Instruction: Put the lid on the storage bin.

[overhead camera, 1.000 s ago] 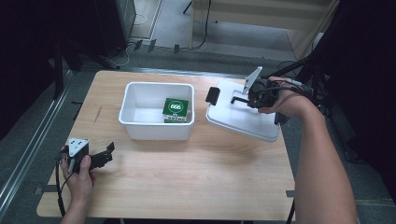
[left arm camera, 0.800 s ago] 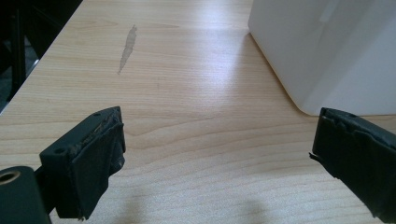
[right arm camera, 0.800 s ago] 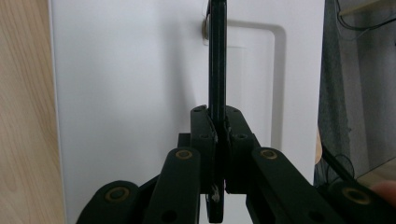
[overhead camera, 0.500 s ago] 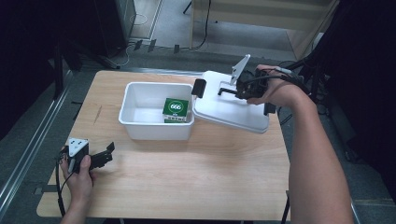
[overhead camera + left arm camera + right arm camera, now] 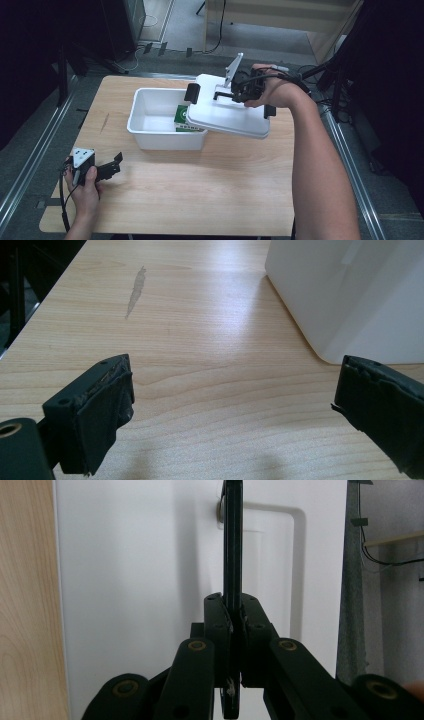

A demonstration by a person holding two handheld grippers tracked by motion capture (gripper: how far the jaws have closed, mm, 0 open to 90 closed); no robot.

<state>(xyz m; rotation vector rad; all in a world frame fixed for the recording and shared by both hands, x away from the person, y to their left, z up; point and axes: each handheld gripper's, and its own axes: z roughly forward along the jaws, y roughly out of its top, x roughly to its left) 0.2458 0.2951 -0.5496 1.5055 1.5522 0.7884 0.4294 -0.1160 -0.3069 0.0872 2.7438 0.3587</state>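
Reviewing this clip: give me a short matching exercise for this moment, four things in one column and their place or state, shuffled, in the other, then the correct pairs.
Things:
1. white lid
2. green box
3. left gripper
4. white bin

Places or states:
A. lying inside the bin
B. open, low over the near left part of the table
C. held up by its black handle, tilted over the bin's right side
D. standing on the table, not covered all the way

Pairs: 1-C, 2-A, 3-B, 4-D. The right gripper is the one clamped on the lid's handle.

Bright table glare, dark surroundings, soft focus
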